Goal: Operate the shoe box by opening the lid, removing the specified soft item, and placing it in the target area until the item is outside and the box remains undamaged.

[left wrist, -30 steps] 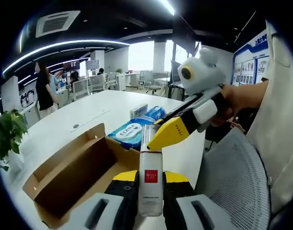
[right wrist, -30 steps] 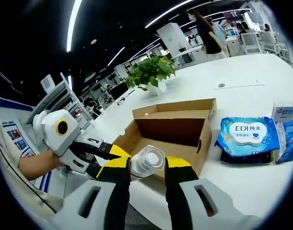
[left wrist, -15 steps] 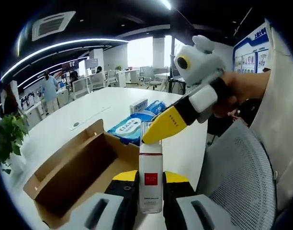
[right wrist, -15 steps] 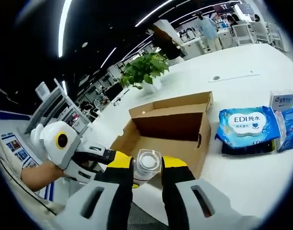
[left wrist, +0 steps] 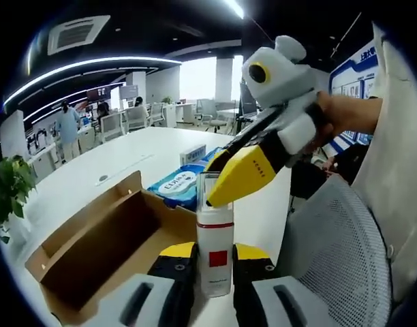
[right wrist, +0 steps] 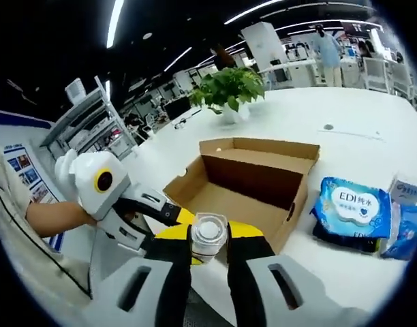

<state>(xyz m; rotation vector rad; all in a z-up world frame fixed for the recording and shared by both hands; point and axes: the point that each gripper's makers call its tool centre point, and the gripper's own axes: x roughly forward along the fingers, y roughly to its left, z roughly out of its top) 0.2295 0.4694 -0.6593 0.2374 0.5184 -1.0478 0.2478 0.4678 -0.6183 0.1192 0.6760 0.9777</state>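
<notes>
The left gripper pinches the lower body of a white bottle held upright beside the open shoe box; the right gripper clamps the bottle's clear cap from above; both sit just off the box's near corner; blue wipe packs lie on the white table beyond the box.

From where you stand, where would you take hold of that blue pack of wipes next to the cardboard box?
I'd come down from above onto the blue wipes pack and pinch across its narrower width. It lies flat on the white table, apart from the open cardboard box, and looks soft, so its edges should squeeze in.
</notes>
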